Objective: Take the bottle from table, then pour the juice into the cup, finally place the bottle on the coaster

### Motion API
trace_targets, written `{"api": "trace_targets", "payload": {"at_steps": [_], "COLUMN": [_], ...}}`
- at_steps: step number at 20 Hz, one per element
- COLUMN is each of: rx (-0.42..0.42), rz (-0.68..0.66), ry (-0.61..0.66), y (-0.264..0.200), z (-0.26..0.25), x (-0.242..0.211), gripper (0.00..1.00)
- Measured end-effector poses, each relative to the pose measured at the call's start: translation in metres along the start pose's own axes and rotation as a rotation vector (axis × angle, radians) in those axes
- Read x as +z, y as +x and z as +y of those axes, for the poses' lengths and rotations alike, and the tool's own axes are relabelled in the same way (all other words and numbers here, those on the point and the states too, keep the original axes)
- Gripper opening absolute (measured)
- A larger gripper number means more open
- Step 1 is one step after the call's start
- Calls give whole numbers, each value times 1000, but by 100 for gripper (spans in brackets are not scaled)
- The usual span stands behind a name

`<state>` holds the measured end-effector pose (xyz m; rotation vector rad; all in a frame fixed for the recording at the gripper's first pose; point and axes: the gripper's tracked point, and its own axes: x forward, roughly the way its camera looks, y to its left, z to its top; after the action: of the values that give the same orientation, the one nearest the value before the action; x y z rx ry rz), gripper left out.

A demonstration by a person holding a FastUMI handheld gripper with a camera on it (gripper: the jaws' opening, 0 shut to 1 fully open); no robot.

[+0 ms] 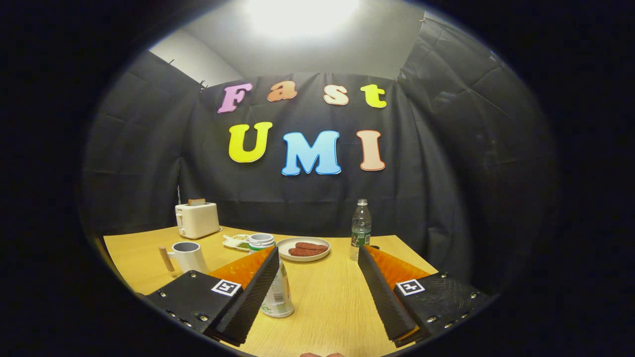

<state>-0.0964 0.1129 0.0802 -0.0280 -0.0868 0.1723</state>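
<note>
My tongs stand wide open and hold nothing, their two fingers splayed across the lower part of the frame with bare worktop between them. The juice bottle, a pale upright container with a green-banded white cap, stands at lower centre-left, just beside the left finger and partly hidden behind it. It is not between the fingers but off to their left, and I cannot tell whether it touches the pad. Its long axis is vertical, so I judge the coming move to be a sideways shift of the tongs to the left until the bottle's body sits in the gap, then a closing on its sides. The cup, a mug with a wooden handle, stands further left and beyond the left finger. A clear water bottle stands upright beyond the right finger, a plate of food lies at centre, and a toaster sits at the far left. I cannot make out the coaster with certainty.
</note>
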Motion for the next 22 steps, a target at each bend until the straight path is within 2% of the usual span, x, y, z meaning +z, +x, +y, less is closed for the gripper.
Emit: {"api": "trace_targets", "payload": {"at_steps": [5,10,22], "rx": [54,99,72], "rz": [35,65,96], "ry": [-33,-4,29], "y": [0,9,50], "z": [26,49,72], "x": [-20,-41,-68], "gripper": [98,98,98]}}
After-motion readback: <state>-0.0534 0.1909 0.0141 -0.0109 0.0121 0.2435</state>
